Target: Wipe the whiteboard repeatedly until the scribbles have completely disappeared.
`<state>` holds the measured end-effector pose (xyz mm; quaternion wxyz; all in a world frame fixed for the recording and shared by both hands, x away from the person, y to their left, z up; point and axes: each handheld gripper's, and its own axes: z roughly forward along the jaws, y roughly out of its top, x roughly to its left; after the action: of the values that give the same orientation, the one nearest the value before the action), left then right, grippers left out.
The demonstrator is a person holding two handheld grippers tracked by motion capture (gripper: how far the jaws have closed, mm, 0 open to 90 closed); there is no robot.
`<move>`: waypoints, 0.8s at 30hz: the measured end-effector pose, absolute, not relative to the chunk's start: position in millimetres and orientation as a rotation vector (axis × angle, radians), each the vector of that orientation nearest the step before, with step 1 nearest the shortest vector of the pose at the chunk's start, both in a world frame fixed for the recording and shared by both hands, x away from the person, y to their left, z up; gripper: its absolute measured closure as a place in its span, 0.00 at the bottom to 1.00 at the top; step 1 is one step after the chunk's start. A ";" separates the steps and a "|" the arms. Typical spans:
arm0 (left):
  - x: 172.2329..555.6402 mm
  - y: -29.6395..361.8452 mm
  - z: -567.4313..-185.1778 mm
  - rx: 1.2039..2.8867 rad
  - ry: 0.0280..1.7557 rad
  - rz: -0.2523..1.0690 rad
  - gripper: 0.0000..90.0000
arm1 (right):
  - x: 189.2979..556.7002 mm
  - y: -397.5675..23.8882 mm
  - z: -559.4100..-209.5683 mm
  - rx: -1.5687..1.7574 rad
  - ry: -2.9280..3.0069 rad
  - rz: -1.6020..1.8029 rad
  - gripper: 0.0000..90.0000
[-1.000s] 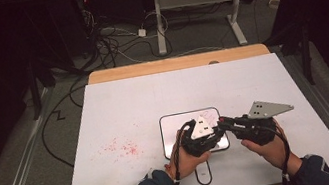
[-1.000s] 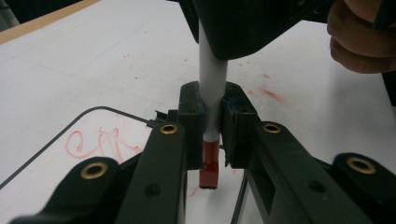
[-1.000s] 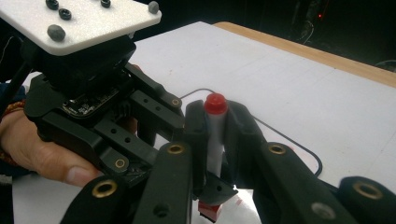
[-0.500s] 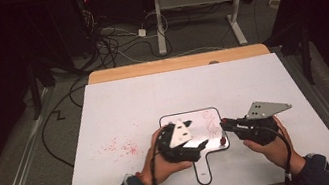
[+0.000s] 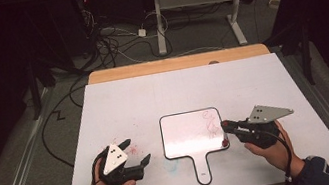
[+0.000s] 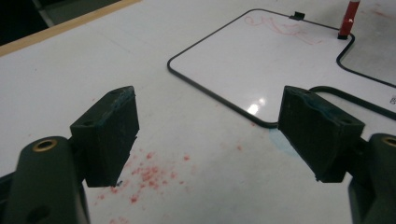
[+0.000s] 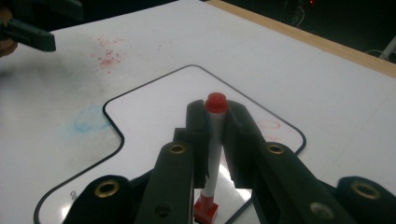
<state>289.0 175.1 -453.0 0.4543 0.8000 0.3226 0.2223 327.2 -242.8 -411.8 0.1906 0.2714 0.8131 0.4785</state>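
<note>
left claw (image 5: 138, 151) just opened wide, empty, pulled off whiteboard (image 5: 187, 134) to bench (image 5: 152, 94) left; right claw (image 5: 225, 126) clamps red marker (image 7: 214, 140). writing likely next.

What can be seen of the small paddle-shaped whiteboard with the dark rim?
The small paddle-shaped whiteboard lies flat on the white tabletop. It has a glossy white face, a thin dark rim, rounded corners and a short handle pointing toward the person. Red scribbles mark its far right corner. The red-capped marker clamped in the right gripper hangs over its right edge; whether it touches is unclear.
</note>
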 end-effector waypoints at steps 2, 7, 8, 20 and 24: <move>290.1 175.5 -453.4 1.959 0.804 0.536 0.22 | 332.0 -238.2 -413.7 0.769 2.270 1.367 0.91; 293.4 169.1 -457.0 1.993 0.785 0.524 0.22 | 339.3 -218.2 -417.0 0.726 2.269 1.396 0.91; 293.4 168.3 -457.8 1.996 0.782 0.520 0.23 | 340.3 -214.5 -417.3 0.712 2.263 1.391 0.91; 294.0 164.9 -460.4 2.018 0.773 0.516 0.23 | 354.3 -220.2 -418.1 0.736 2.218 1.366 0.91; 293.0 164.1 -460.1 2.021 0.765 0.514 0.23 | 336.5 -214.5 -416.9 0.681 2.279 1.387 0.91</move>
<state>293.0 164.1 -460.1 0.4439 0.8153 0.3085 0.2074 336.5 -214.5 -416.9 0.1930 0.2427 0.8121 0.4943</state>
